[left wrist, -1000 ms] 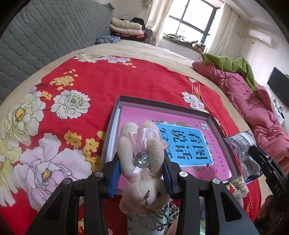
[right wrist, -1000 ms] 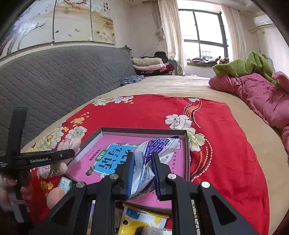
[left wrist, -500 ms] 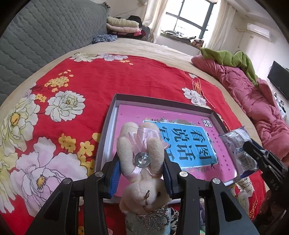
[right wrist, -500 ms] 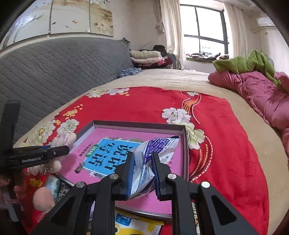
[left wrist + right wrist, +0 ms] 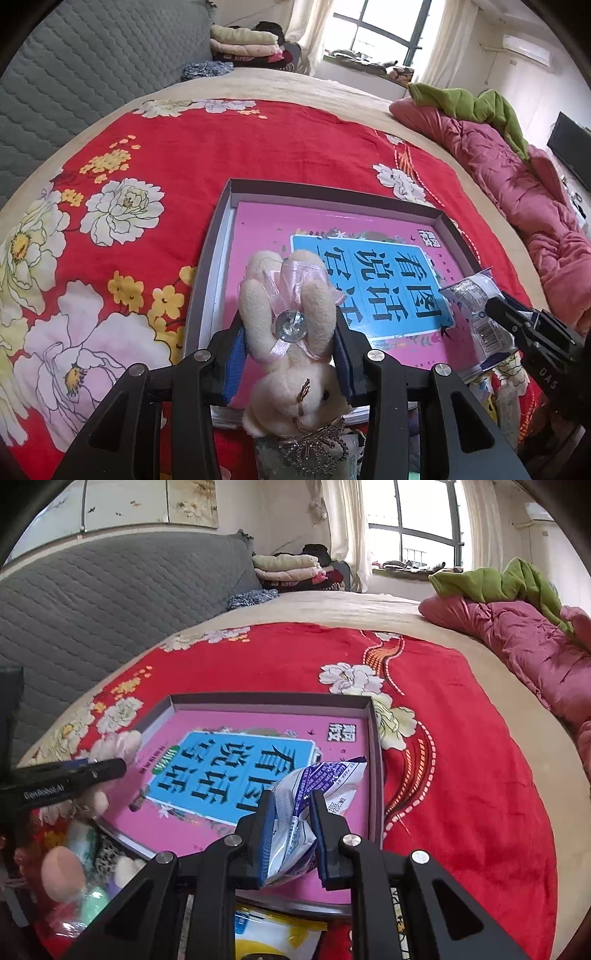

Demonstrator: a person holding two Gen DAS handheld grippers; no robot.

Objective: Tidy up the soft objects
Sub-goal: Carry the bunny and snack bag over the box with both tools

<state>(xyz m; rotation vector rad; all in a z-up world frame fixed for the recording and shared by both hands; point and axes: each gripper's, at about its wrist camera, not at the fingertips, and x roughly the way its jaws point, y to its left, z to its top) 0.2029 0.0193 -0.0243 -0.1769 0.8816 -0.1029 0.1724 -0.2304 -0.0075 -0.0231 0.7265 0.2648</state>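
Red flowery bed, gray box (image 5: 218,221) in the middle.
My left gripper (image 5: 288,354) squeezes the plush bunny (image 5: 291,332) over the box's near left; my right gripper (image 5: 293,834) pinches a crinkly packet (image 5: 314,794) near right. I should lower both gently inside before opening. Only the right view shows a yellow bag (image 5: 273,938) nearby.

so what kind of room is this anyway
Most likely a bedroom in a home. The work goes on atop a bed with a red flowered blanket against a grey padded headboard, with a rumpled pink quilt at one side and folded clothes by the window.
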